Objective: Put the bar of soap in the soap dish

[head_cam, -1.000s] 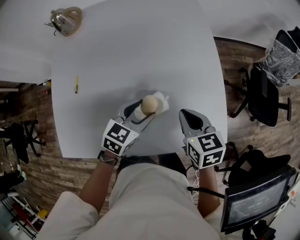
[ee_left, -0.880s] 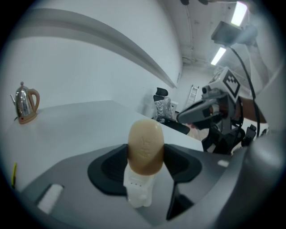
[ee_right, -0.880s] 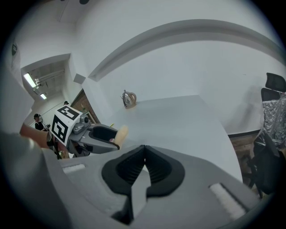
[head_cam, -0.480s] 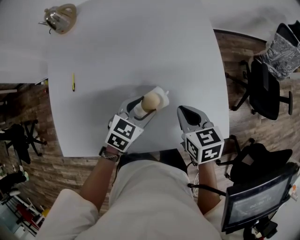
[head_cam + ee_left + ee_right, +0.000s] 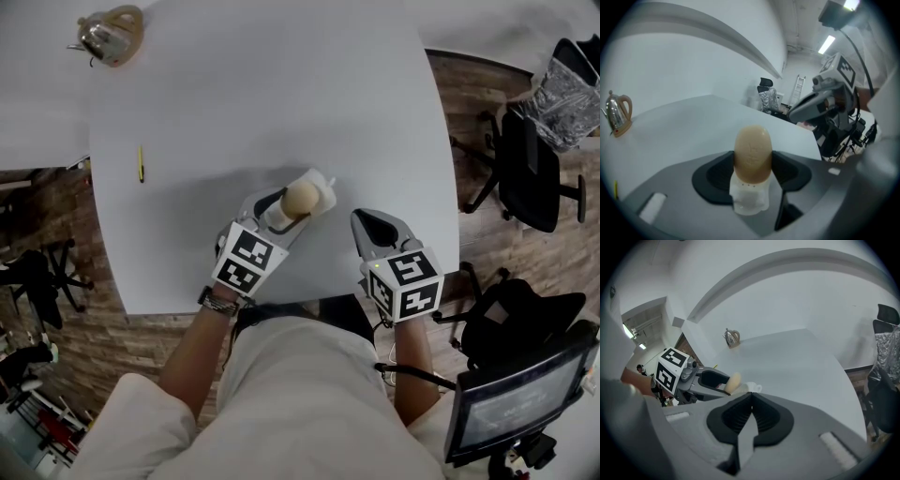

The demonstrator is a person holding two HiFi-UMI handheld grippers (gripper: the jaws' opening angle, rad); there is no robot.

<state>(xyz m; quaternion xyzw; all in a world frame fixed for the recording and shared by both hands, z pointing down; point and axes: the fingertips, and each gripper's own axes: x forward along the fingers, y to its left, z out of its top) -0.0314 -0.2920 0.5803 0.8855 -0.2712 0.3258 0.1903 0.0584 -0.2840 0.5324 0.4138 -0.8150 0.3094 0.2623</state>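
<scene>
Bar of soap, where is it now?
Head view, centre: the bar of soap is clamped in the jaws of the left hand-held gripper, against the soap dish, near the table's front edge.

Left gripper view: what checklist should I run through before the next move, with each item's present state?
1. The bar of soap is gripped between the left gripper jaws: ok.
2. The soap dish sits right under the soap: ok.
3. Soap lying flat in the dish: not ok, it stands on end.
4. Soap's lower end touching the dish: cannot tell.
5. The right gripper is shut, empty and apart from the dish: ok.
</scene>
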